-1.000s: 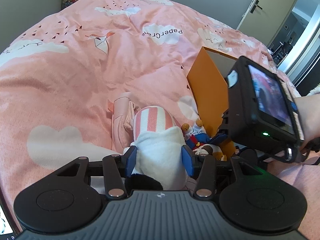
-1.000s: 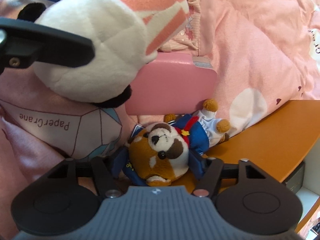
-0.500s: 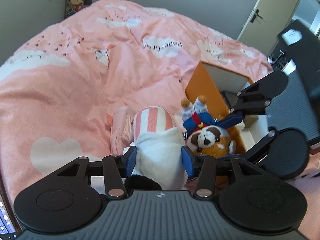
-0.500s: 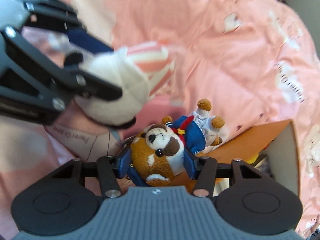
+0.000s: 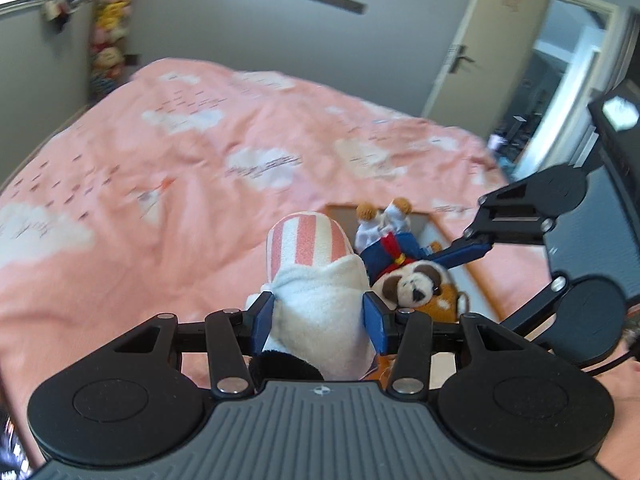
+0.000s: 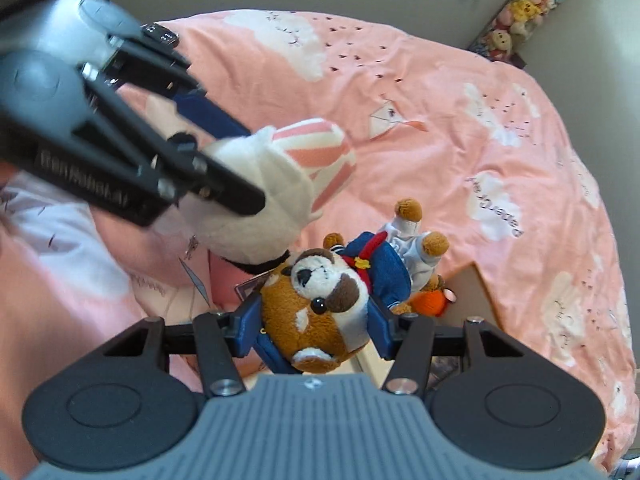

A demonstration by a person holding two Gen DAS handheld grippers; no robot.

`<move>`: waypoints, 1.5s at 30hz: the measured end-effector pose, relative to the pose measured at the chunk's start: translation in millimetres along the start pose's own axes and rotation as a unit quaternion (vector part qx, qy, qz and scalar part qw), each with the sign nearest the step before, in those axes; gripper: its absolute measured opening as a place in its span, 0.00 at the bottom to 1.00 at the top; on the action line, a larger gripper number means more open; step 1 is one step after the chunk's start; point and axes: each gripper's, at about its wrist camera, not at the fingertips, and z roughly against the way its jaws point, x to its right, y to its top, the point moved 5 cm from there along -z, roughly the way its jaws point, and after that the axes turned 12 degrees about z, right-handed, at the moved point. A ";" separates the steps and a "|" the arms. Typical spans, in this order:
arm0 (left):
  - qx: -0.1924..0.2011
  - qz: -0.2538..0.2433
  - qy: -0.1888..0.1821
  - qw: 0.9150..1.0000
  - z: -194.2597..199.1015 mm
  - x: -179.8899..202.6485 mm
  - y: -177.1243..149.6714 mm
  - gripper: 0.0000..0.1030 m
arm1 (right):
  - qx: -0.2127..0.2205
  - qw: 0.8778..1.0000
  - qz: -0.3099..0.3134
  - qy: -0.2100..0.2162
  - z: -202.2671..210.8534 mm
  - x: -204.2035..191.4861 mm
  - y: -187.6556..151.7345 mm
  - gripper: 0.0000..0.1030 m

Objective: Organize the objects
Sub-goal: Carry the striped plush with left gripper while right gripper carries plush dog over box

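Your left gripper (image 5: 318, 316) pinches the panda (image 5: 320, 308), held above the bed (image 5: 160, 200). Your right gripper (image 6: 312, 320) pinches the dog (image 6: 320, 304) just beside it; the two toys appear to touch. Only your right view shows an orange toy (image 6: 430, 300) in the box (image 6: 472, 284) below. Only your left view shows the door (image 5: 472, 40).
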 end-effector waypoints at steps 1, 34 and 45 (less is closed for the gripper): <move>-0.003 -0.004 -0.013 1.000 -1.0 9.0 3.2 0.53 | -0.001 1.000 -0.002 -0.003 3.9 2.9 -5.9 0.55; -0.280 -0.035 -0.020 0.959 -229.6 108.9 -71.5 0.52 | -0.160 0.970 -0.012 0.182 -84.4 23.6 -182.1 0.56; -0.297 -0.044 0.000 0.954 -251.5 110.1 -82.3 0.52 | -0.184 0.959 0.003 0.217 -121.8 26.7 -187.6 0.59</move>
